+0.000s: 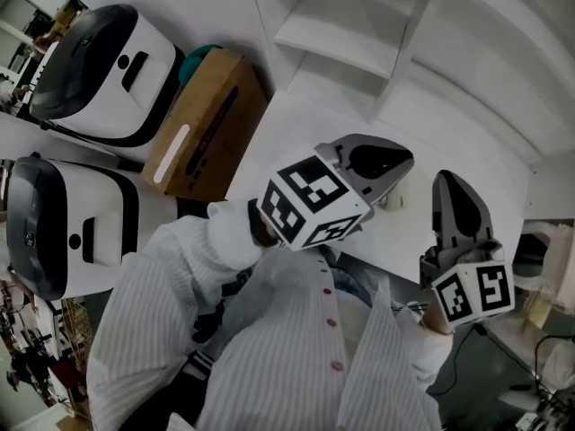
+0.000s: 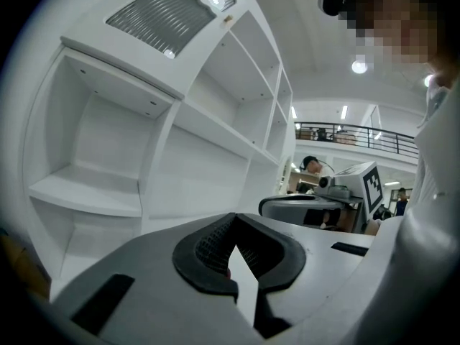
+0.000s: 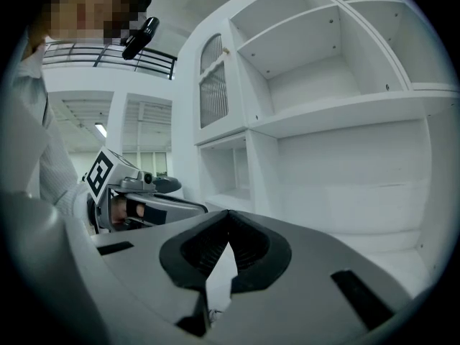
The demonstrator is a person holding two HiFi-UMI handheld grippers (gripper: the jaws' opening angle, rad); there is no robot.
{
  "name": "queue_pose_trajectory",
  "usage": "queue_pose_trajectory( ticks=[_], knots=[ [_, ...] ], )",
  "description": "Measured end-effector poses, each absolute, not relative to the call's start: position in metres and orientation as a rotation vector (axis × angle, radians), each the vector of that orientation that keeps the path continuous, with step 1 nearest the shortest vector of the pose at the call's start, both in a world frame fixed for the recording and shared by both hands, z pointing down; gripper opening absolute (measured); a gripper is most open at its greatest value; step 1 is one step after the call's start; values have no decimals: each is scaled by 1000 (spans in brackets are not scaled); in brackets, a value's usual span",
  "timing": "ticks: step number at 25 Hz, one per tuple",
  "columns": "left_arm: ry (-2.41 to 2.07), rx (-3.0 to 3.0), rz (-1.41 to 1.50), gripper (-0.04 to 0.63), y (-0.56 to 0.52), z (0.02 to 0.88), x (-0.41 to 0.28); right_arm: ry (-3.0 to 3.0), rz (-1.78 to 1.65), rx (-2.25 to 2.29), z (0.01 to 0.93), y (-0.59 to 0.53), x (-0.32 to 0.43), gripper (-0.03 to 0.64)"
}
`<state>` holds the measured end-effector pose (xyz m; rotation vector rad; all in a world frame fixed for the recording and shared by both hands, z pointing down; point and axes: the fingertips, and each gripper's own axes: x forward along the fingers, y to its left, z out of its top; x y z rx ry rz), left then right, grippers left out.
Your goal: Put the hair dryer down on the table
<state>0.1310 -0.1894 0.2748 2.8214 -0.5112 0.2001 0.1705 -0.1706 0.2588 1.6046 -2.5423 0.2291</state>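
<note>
The left gripper [image 1: 395, 167] and right gripper [image 1: 449, 187] hover over the white desk [image 1: 292, 128], both clenched shut and empty, pointing at the shelf unit [image 1: 341, 25] behind the desk.

A white table [image 1: 296, 137] stretches beneath and ahead of the left gripper's fingers [image 1: 382, 162] and the right gripper's fingers [image 1: 456, 206]. A small pale object [image 1: 393, 201], too blurred to identify, lies on it just under the left fingertips. Beyond both sets of fingers rises white shelving [image 3: 345, 110].
</note>
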Motion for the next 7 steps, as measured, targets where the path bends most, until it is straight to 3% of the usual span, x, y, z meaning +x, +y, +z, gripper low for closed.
queue_pose_trajectory(
  ticks=[7],
  knots=[
    [-469,2945,337,9,-189,289,138,-2522,221,1641,264,-170,182,11]
  ],
)
